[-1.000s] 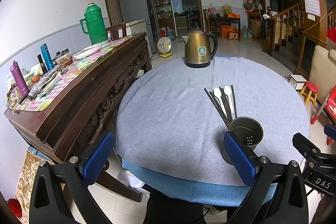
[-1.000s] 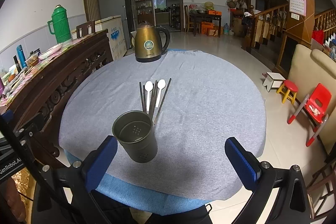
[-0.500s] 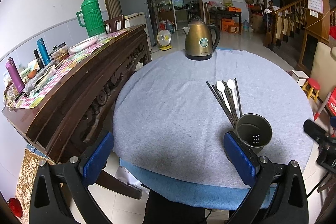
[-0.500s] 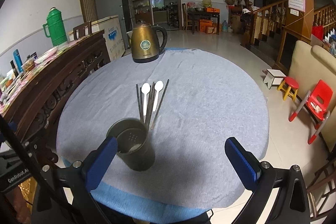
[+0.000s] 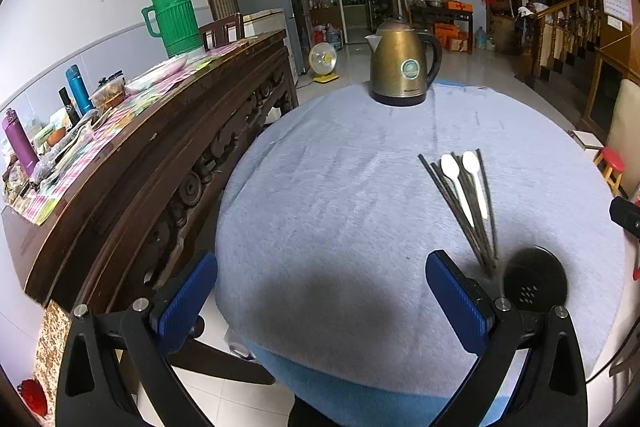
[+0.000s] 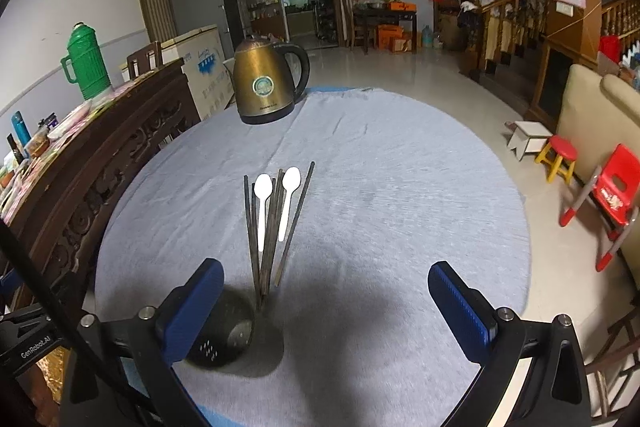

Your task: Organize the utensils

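Both the left hand-held gripper point(image 5: 322, 291) and right hand-held gripper point(image 6: 326, 301) hang wide open and empty over the table point(image 6: 400, 187), probably because the chopsticks point(image 6: 272, 239) and spoons point(image 6: 262, 203) lie fanned just beyond the holder point(image 6: 224, 339), waiting for pickup.

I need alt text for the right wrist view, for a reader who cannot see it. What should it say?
On a round table with a grey cloth, dark chopsticks and two white spoons lie fanned out behind a dark perforated utensil cup. The open right gripper hovers above the near edge, its left finger over the cup. A brass-coloured electric kettle stands at the far side.
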A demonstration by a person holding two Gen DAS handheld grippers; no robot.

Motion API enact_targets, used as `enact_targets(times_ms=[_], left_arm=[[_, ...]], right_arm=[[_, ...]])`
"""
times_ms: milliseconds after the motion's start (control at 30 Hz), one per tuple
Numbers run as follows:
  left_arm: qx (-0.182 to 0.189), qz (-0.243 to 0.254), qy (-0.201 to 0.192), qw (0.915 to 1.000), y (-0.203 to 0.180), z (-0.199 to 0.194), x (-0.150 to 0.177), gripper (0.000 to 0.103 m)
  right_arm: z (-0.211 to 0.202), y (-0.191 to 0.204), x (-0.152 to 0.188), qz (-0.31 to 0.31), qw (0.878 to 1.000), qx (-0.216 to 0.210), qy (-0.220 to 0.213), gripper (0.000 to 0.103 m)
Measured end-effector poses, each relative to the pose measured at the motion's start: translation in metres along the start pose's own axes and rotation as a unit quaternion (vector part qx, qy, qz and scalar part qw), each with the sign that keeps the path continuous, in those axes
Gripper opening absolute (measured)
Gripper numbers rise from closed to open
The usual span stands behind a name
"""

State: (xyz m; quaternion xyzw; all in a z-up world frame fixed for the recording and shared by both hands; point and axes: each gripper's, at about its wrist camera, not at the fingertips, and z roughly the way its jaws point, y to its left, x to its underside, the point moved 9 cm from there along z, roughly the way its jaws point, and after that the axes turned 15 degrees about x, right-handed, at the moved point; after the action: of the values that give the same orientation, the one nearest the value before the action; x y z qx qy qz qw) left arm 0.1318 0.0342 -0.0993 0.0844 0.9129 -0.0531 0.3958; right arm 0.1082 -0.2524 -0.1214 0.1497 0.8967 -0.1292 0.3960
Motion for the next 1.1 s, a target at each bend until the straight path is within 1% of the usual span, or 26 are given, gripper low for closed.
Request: enact_targets(times_ms=[167,233,333,400,433,500,533,633,667,700,733,767,800,833,900,1067,1100], left_arm=[[-0.004,0.004,0.014,0.9999,0.005,0.026,-0.009,0.103],[0.000,0.005,0.022,0.9997,0.004,0.038,-0.012,0.103],[0.019,0.005,0.045,0.9988,0.002,0.066,-0.019,0.103],[0.047,-0.003,0.065,0.9968,-0.001,0.089,-0.025,0.103],[0.057,-0.009,0.074,0.9956,-0.002,0.100,-0.028,0.103],[0.068,-0.022,0.092,0.9932,-0.004,0.123,-0.033,0.103],[0.075,-0.028,0.097,0.9920,-0.005,0.133,-0.035,0.103],[0.104,-0.047,0.121,0.9861,-0.015,0.162,-0.038,0.102],[0.116,-0.051,0.126,0.9839,-0.019,0.169,-0.039,0.099],[0.125,-0.051,0.133,0.9819,-0.024,0.177,-0.040,0.093],[0.128,-0.051,0.140,0.9806,-0.027,0.183,-0.039,0.090],[0.133,-0.051,0.145,0.9792,-0.032,0.188,-0.038,0.082],[0.143,-0.049,0.151,0.9769,-0.038,0.193,-0.038,0.076],[0.151,-0.047,0.156,0.9750,-0.043,0.197,-0.038,0.075],[0.161,-0.043,0.159,0.9731,-0.052,0.202,-0.038,0.074],[0.177,-0.037,0.168,0.9691,-0.069,0.216,-0.038,0.074],[0.177,-0.037,0.172,0.9684,-0.071,0.221,-0.038,0.074]], right_arm=[[0.041,0.008,-0.011,0.002,0.999,-0.029,0.038,0.103],[0.060,0.016,-0.014,0.000,0.997,-0.053,0.058,0.103],[0.094,0.030,-0.017,0.004,0.992,-0.089,0.091,0.103],[0.119,0.039,-0.018,0.007,0.987,-0.109,0.117,0.101],[0.132,0.045,-0.018,0.009,0.984,-0.119,0.129,0.099],[0.154,0.054,-0.015,0.014,0.979,-0.136,0.152,0.087],[0.166,0.061,-0.015,0.010,0.977,-0.141,0.162,0.086],[0.197,0.081,-0.017,-0.002,0.974,-0.149,0.170,0.075],[0.201,0.087,-0.018,-0.002,0.973,-0.157,0.172,0.072],[0.210,0.095,-0.019,-0.006,0.970,-0.168,0.174,0.066],[0.212,0.100,-0.020,-0.004,0.967,-0.180,0.179,0.062],[0.218,0.107,-0.021,-0.002,0.963,-0.196,0.185,0.056],[0.221,0.112,-0.022,0.000,0.960,-0.209,0.189,0.053],[0.224,0.117,-0.025,0.003,0.956,-0.222,0.189,0.052],[0.232,0.123,-0.028,0.003,0.953,-0.233,0.194,0.053],[0.255,0.131,-0.021,0.006,0.947,-0.228,0.225,0.053],[0.255,0.130,-0.022,0.007,0.948,-0.230,0.220,0.052]])
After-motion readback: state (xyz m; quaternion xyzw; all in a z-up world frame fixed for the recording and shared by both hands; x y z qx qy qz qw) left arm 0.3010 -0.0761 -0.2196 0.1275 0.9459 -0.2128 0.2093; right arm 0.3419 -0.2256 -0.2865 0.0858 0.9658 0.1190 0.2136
